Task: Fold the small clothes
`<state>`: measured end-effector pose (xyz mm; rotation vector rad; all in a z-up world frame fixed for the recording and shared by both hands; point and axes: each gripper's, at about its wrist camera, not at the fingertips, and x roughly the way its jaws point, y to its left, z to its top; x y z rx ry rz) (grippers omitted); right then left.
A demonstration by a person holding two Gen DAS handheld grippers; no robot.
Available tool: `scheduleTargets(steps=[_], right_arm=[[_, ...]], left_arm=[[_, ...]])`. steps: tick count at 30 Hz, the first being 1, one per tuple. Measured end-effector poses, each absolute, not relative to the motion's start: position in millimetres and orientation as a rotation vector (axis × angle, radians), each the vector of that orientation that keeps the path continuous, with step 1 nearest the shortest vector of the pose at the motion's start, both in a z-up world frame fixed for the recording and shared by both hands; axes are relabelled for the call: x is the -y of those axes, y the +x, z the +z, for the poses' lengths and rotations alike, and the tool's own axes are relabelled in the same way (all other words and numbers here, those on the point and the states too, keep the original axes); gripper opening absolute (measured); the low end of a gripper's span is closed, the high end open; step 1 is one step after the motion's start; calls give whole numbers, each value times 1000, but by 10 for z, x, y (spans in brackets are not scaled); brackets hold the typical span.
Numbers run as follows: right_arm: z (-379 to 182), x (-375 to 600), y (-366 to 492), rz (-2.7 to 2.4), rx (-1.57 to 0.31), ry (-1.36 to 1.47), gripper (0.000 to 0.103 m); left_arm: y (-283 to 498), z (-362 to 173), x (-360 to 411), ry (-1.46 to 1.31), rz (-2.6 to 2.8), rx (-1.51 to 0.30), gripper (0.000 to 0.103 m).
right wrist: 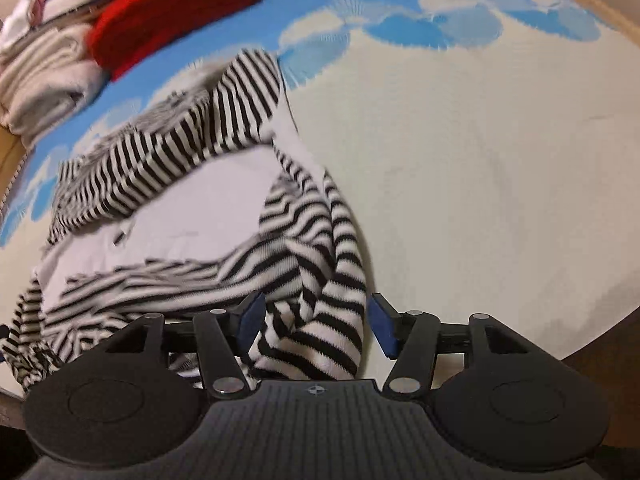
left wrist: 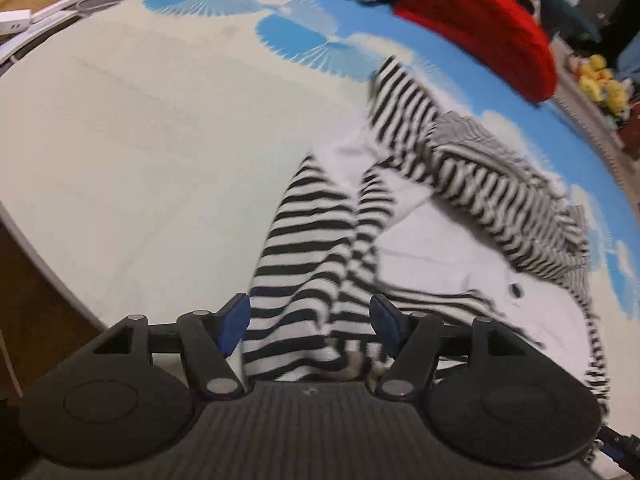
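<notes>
**Striped garment lies crumpled between two open claws**

A small black-and-white striped knit garment with plain white panels (left wrist: 320, 240) lies rumpled on a cream bedspread printed with blue fan shapes (left wrist: 140, 140), a bunched fold of it reaching up between the blue-padded fingers of each handheld claw. The left gripper (left wrist: 310, 326) stands with its jaws parted, the striped cloth filling the gap; whether the pads touch it cannot be told, but they do not pinch it. The right gripper (right wrist: 316, 328) is likewise spread, its left pad close against a ribbed striped fold and its right pad clear of the fabric, over bare bedspread.

The left wrist view alone shows a dark button (left wrist: 516, 290) on the white panel, a cluster of yellow soft toys (left wrist: 602, 82) beyond the bed's edge, and white boxes (left wrist: 16, 22) at the far left corner. The right wrist view alone shows a stack of folded cream and white knitwear (right wrist: 44, 76) beside the thick red woollen item (right wrist: 168, 8), which appears in both views at the far side of the bed. Motion blur softens the stripes, though the garment's ribbed weave and the bedspread's fine woven texture remain legible.
</notes>
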<state>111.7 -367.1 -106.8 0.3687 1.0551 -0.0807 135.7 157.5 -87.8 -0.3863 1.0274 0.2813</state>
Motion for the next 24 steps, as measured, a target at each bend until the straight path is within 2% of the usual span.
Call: scheduleTargets(steps=[10, 11, 12, 13, 14, 15, 16, 17, 18, 24], right_arm=[[-1304, 3615, 1170, -112, -1134, 358, 60], [-1320, 3608, 1164, -113, -1133, 353, 60], [-1327, 3597, 1155, -111, -1127, 345, 60], [-1329, 3588, 1146, -107, -1121, 337, 57], [-1325, 3584, 1136, -96, -1116, 336, 53], [-1318, 3584, 1124, -73, -1112, 350, 36], [-1294, 3585, 1110, -52, -1103, 366, 19], [-1248, 3583, 1089, -41, -1083, 368, 13], [-1197, 3588, 1070, -36, -1065, 366, 8], [-856, 3737, 834, -26, -973, 442, 6]], left_arm=[[1378, -1190, -1495, -303, 318, -1138, 70], [1373, -1207, -1492, -298, 315, -1145, 69], [1368, -1221, -1486, -291, 310, -1150, 61], [1363, -1234, -1472, -277, 298, -1156, 54], [1357, -1238, -1449, -257, 282, -1159, 38], [1350, -1238, -1422, -237, 261, -1159, 22], [1336, -1227, -1391, -231, 235, -1160, 14], [1320, -1205, -1368, -226, 215, -1158, 9], [1297, -1166, -1351, -220, 211, -1152, 8], [1023, -852, -1387, -309, 167, -1094, 7]])
